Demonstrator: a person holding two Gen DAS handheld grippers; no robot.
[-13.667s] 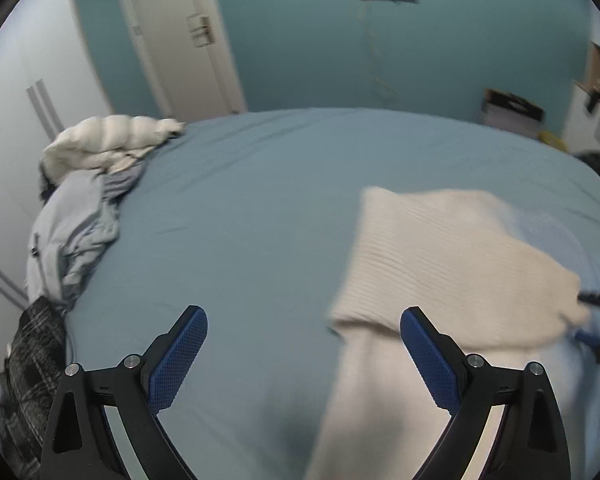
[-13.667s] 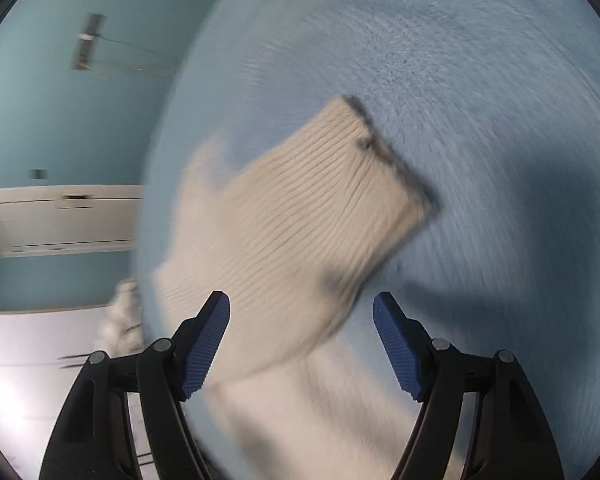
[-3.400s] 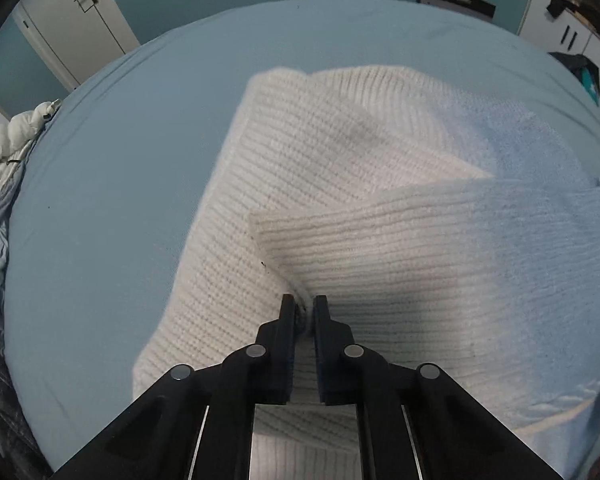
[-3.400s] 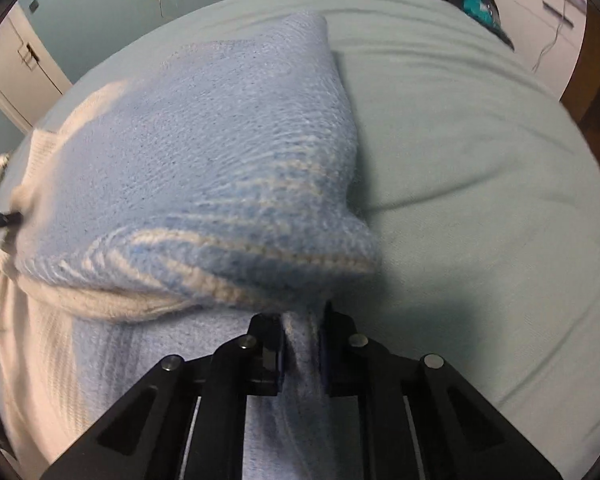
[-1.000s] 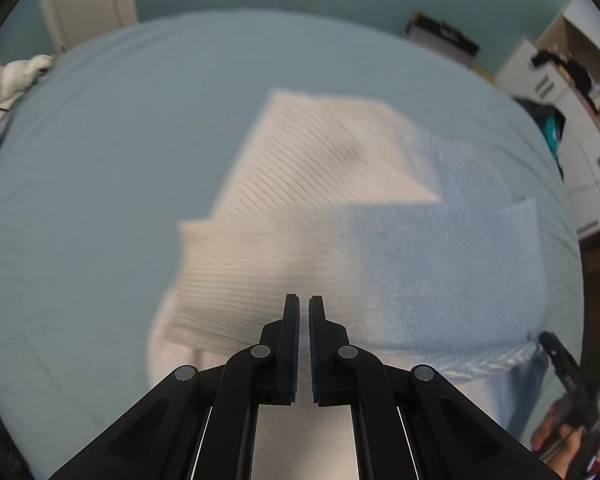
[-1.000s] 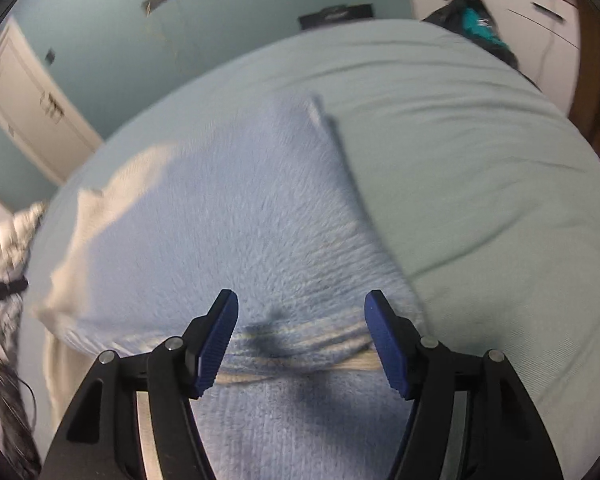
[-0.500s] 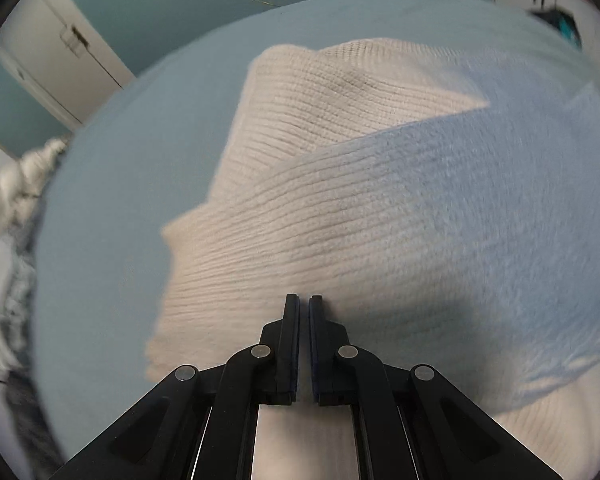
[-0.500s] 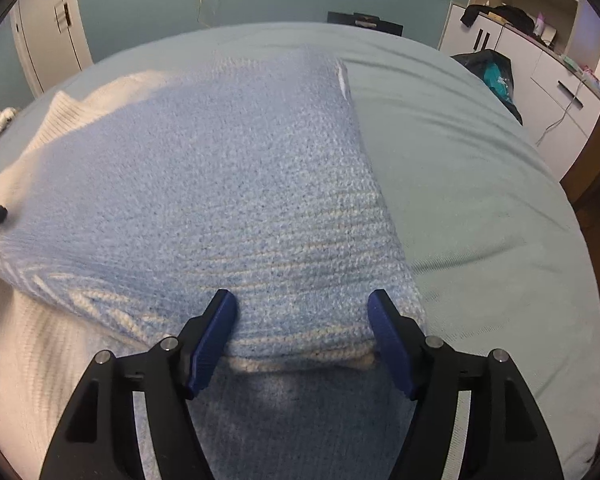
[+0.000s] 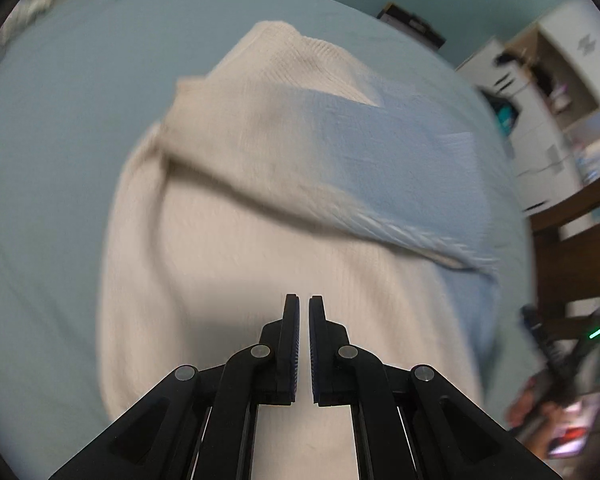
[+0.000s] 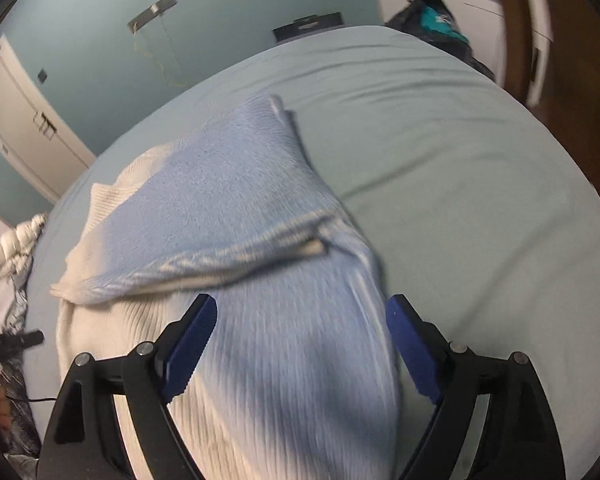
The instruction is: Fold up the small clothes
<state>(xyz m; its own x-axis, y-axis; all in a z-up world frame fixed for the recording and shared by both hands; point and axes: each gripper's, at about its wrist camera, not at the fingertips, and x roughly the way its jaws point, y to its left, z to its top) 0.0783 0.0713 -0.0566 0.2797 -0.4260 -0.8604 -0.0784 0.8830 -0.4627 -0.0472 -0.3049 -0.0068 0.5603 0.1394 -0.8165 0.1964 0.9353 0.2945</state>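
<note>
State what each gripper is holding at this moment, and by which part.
Nothing is held. The left gripper is shut with nothing between its jaws; the right gripper, jaws just opening, stands open above the folded sweater.

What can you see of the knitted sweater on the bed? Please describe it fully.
The sweater is a ribbed knit, cream on one side and fading to light blue on the other. It lies on the blue-green bed sheet, its far part folded back over the near part, leaving a raised striped edge across the middle. The fabric looks soft and thick. Neither gripper holds it: the left gripper is shut and empty above the cream part, the right gripper has just been opening above the blue part.
</note>
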